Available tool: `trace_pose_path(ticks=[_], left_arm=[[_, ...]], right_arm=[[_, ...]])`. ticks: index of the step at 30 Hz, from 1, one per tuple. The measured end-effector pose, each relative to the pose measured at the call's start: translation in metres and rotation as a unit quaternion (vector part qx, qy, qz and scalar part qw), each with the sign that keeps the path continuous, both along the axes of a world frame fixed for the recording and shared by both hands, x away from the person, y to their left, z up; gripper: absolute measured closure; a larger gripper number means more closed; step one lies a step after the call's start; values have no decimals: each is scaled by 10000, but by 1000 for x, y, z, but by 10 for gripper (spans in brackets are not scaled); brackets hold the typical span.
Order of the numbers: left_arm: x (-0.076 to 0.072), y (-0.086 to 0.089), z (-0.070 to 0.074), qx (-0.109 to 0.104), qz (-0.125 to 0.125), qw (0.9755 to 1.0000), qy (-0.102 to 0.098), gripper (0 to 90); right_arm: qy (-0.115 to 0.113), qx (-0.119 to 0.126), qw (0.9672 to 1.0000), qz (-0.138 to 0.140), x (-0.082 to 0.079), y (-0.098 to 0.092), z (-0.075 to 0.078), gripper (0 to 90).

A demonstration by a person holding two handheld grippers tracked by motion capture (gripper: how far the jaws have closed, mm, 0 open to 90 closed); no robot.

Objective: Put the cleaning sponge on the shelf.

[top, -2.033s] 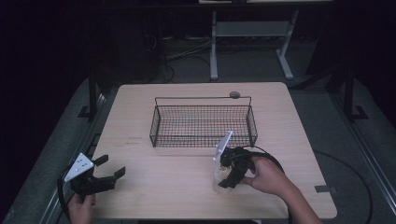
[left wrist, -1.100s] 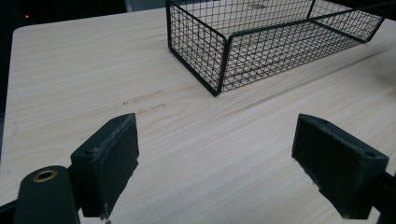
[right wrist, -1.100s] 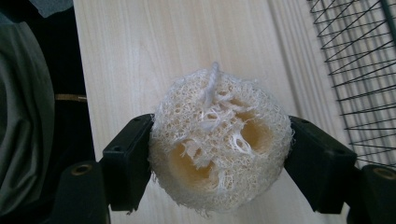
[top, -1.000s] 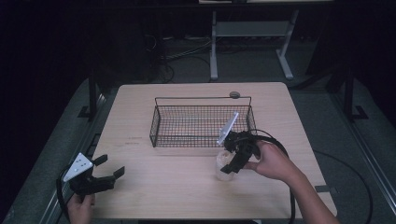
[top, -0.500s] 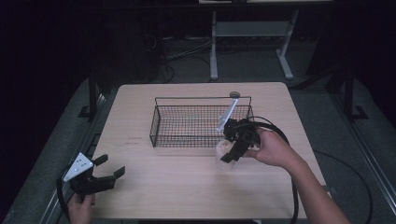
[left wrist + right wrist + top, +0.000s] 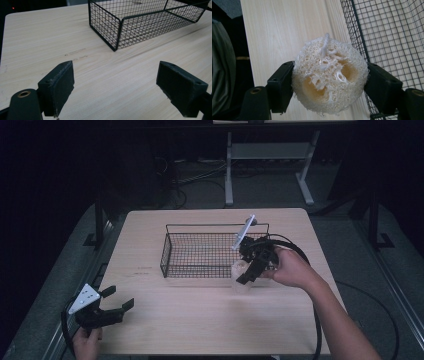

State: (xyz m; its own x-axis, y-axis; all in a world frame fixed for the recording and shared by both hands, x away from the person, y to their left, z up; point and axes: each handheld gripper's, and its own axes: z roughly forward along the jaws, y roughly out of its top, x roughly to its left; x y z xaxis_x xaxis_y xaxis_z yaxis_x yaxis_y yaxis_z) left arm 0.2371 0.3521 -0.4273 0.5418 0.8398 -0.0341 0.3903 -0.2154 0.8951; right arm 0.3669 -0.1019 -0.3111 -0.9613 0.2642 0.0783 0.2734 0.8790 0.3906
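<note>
Loofah [image 6: 329, 77] sits tight between the two black jaws of your right gripper [image 6: 329, 82], one jaw pressing on each side of it, in the middle of the right gripper view. It is a pale, round, net-like sponge with holes in its end and loose white threads on top. In the high view, you hold that right gripper [image 6: 248, 270] a little right of the middle of the frame, and the loofah [image 6: 240, 270] shows as a pale lump just beside the near right corner of the wire basket [image 6: 210, 252]. Whether the loofah touches the table [image 6: 200, 320] cannot be told from here. In the right gripper view the basket [image 6: 392, 37] fills the upper right, very close to the loofah, and bare wood runs up the middle. Your right hand [image 6: 290, 267] wraps the gripper from the right side, and a black cable loops around behind it. Your left gripper [image 6: 102, 310] is far away at the lower left of the high view, near the table's front corner, held by your left hand [image 6: 87, 340] at the bottom edge. Its jaws stand wide apart with nothing between them. In the left gripper view you see those jaws at the bottom corners, plain wood between, and the basket [image 6: 140, 22] at the top of the frame, well apart from them.
</note>
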Motion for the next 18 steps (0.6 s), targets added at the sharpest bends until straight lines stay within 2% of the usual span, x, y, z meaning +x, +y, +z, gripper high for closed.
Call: trace_pose_path(ticks=[18], left_arm=[[0, 1, 0, -25, 21, 10000, 2, 139]], right_arm=[[-34, -172, 9998, -99, 33, 10, 9, 277]])
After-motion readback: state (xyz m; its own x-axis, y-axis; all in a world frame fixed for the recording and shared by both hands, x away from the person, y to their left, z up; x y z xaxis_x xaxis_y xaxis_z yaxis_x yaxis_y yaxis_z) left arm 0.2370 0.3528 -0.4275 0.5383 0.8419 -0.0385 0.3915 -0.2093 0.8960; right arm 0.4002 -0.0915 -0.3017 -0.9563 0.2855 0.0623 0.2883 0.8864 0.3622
